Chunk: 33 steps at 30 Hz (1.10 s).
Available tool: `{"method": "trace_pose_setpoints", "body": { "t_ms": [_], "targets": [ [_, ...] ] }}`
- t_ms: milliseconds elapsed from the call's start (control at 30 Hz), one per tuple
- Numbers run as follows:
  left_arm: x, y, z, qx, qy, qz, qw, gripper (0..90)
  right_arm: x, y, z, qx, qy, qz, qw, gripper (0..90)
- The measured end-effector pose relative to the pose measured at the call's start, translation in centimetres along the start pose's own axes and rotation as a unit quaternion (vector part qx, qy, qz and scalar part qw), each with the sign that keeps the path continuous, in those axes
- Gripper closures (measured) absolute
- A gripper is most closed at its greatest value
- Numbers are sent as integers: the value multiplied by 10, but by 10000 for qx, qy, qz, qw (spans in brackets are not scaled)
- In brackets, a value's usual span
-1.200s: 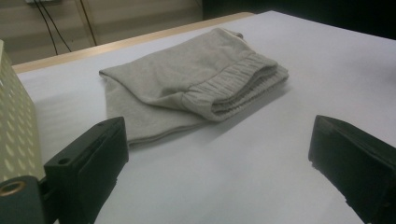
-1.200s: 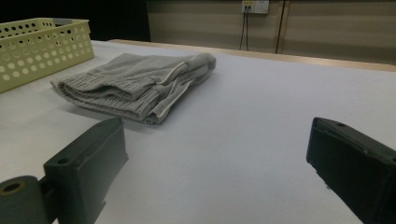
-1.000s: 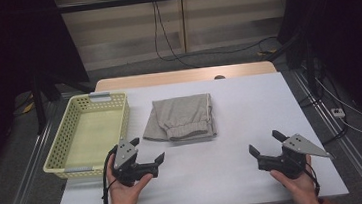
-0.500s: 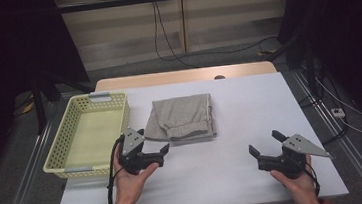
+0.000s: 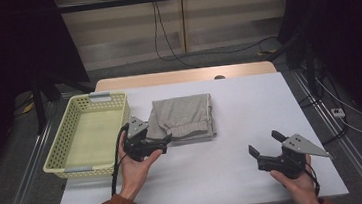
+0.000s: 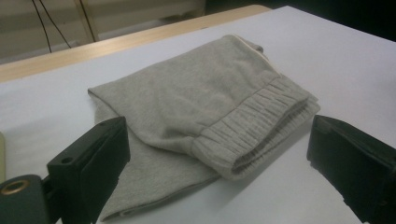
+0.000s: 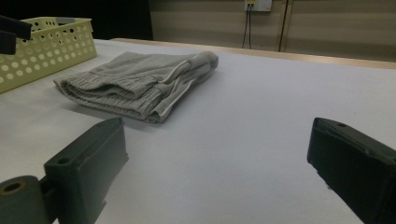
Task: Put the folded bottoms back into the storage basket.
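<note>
A: Where's the folded grey sweatpants (image 5: 184, 117) rn?

B: Mid white surface (image 5: 249, 105), just right of the yellow perforated basket (image 5: 88, 136). Elastic waistband faces me, a thin white stripe runs along one side.

A: Your left gripper (image 5: 164, 140)?

B: At the pants' near-left corner, fingers (image 6: 91, 161) spread wide w/ the waistband between them, not gripping yet. Can't tell if they touch the cloth.

A: Right gripper (image 5: 264, 144)?

B: Near-right of the surface, well apart from the pants, fingers (image 7: 88, 161) spread too, holding nothing.

A: Any labels or writing?

B: None I can read on pants or basket.
</note>
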<state>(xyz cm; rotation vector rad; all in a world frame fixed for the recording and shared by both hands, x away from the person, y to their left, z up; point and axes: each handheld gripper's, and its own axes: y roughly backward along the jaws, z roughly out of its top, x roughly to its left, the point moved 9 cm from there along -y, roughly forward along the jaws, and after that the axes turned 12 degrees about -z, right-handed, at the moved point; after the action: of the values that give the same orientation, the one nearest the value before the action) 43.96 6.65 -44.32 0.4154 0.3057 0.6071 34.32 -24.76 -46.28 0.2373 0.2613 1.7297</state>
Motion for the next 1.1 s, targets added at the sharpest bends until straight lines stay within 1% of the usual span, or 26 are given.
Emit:
{"method": "trace_pose_setpoints", "body": {
  "t_ms": [33, 67, 100, 167, 200, 233, 300, 333, 367, 400, 433, 467, 500, 533, 567, 667, 733, 867, 900, 967, 1033, 1100],
  "targets": [
    [-1, -1, 3, -9, 48, -55, 10000, 60, 1, 0, 0, 2, 5, 18, 10000, 44],
    [-2, -1, 4, 10, 49, -63, 10000, 60, 1, 0, 0, 2, 5, 18, 10000, 44],
    [-4, -2, 6, 21, 4, -117, 9999, 58, 1, 0, 0, 15, -1, 28, 10000, 44],
    [-4, -3, 10, 33, -82, -58, 9999, 57, 2, -1, -1, 30, -4, 39, 10000, 44],
    [-4, -6, 12, 27, -80, -71, 9999, 54, 2, -1, -1, 28, -3, 43, 10000, 44],
    [-1, -8, 13, 74, -108, -31, 9999, 51, 2, -1, -1, 27, 17, 46, 10000, 44],
    [1, -12, 15, 72, -28, -14, 10000, 51, 2, 0, -1, 15, 15, 50, 10000, 44],
    [4, -15, 17, 103, -54, 23, 9999, 60, 2, 0, -1, 20, 14, 52, 10000, 44],
    [7, -18, 21, 63, -117, 140, 9998, 70, 2, 0, -1, 18, 7, 57, 10000, 44],
    [7, -18, 21, 63, -117, 140, 9998, 75, 2, 0, -1, 21, 6, 58, 10000, 44],
    [9, -20, 23, 13, -126, 173, 9998, 74, 2, 0, -1, 25, 14, 58, 10000, 44],
    [12, -25, 24, 74, 14, 134, 9999, 67, 2, 0, -1, 18, 1, 56, 10000, 44],
    [12, -28, 24, 87, 77, 88, 9999, 61, 2, 0, -1, 22, 5, 61, 10000, 44],
    [12, -28, 24, 87, 77, 88, 9999, 61, 1, 0, -1, 23, 5, 61, 10000, 44],
    [16, -32, 24, 160, -43, 208, 9996, 62, 1, 0, -1, 22, -6, 57, 10000, 44],
    [19, -36, 25, 171, -23, 226, 9996, 62, 1, 0, -1, 26, -19, 55, 10000, 45],
    [23, -40, 25, 168, -19, 302, 9994, 69, 2, 0, -1, 26, 10, 67, 10000, 45],
    [34, -52, 16, 340, 86, 342, 9988, 69, 2, 0, -1, 35, 6, 79, 10000, 46],
    [37, -54, 15, 332, 132, 343, 9988, 69, 2, -1, -1, 37, 5, 78, 10000, 46],
    [43, -58, 12, 405, 227, 349, 9983, 64, 2, -1, -2, 55, 0, 84, 9999, 46],
    [50, -63, 11, 484, 300, 443, 9974, 64, 2, -2, -3, 85, -6, 91, 9999, 46],
    [55, -67, 11, 553, 297, 494, 9968, 64, 3, -1, -3, 80, 9, 97, 9999, 46]
  ]
}}
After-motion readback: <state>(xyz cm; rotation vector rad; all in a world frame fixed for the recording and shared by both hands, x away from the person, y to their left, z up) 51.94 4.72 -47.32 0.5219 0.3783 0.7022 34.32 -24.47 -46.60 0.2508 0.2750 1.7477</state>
